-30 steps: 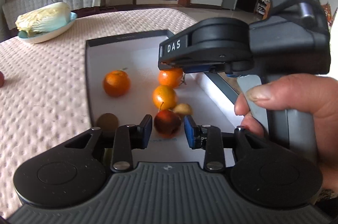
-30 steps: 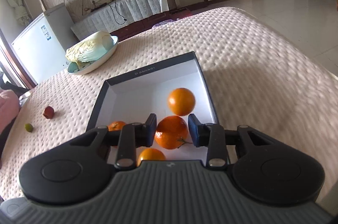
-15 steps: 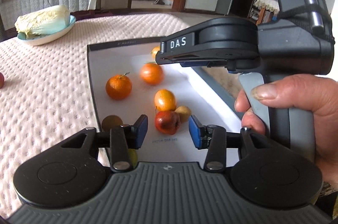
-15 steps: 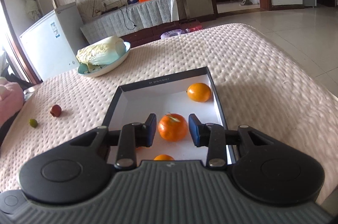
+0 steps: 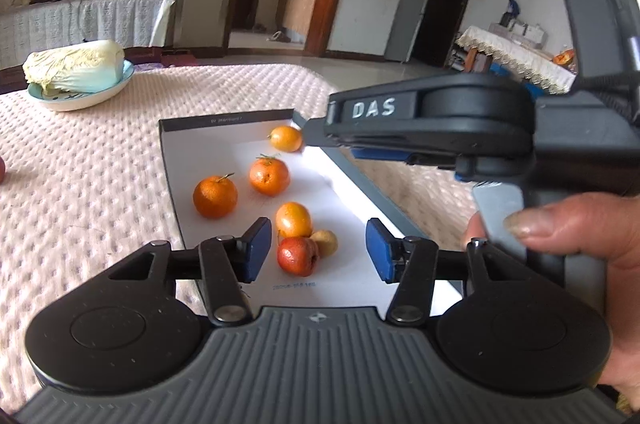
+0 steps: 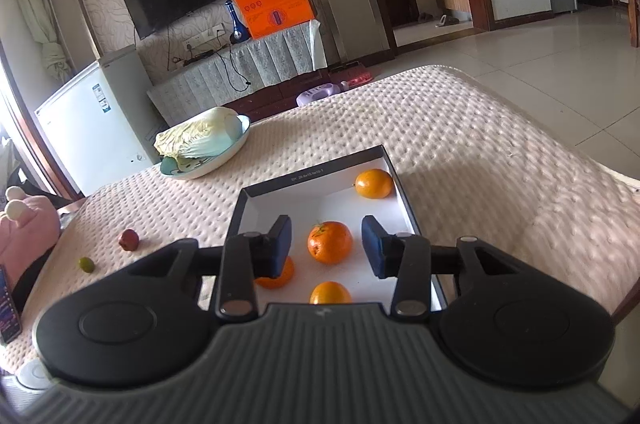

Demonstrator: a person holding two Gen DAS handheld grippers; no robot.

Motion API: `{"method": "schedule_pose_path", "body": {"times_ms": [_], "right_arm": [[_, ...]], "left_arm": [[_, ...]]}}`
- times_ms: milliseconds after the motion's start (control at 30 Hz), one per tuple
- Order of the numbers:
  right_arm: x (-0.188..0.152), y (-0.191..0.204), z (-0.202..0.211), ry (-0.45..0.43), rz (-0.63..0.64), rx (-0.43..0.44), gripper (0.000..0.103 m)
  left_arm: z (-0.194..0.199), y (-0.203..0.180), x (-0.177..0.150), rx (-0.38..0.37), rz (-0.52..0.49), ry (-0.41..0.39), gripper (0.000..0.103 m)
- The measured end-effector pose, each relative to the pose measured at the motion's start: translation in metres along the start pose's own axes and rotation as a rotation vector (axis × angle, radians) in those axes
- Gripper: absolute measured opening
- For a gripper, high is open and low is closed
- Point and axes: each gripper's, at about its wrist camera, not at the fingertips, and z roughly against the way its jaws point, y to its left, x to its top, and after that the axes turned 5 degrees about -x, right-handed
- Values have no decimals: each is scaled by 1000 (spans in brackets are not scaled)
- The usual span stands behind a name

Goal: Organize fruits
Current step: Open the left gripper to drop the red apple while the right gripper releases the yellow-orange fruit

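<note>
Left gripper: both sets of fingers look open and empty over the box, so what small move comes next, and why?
Probably swing the left gripper leftward toward the small dark-red fruit on the pink quilted tablecloth. It and the small green fruit lie outside the shallow white box, while the oranges sit inside.

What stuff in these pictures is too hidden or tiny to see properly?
- Right wrist view: one orange in the box is mostly covered by the right gripper's finger.
- Right wrist view: another orange is cut off by the gripper body.
- Left wrist view: the red fruit on the tablecloth is cut off by the picture's edge.
- Both views: the box's printed lettering is too small to read.
</note>
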Motion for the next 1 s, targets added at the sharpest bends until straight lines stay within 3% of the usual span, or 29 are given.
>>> {"method": "schedule_pose_path", "body": {"times_ms": [300,600,833,1000], "right_arm": [[-4,6,10,-26,-112,12,44],[-6,22,7,-36,-129,50,46],[-8,39,-3,-17,-169,114,46],[-13,53,-13,9,-190,122,55]], "left_arm": [[28,6,2,-66,26,-47,60],[47,20,5,-31,49,-71,64],[63,39,6,45,101,-91,71],[73,61,5,177,162,-78,77]]}}
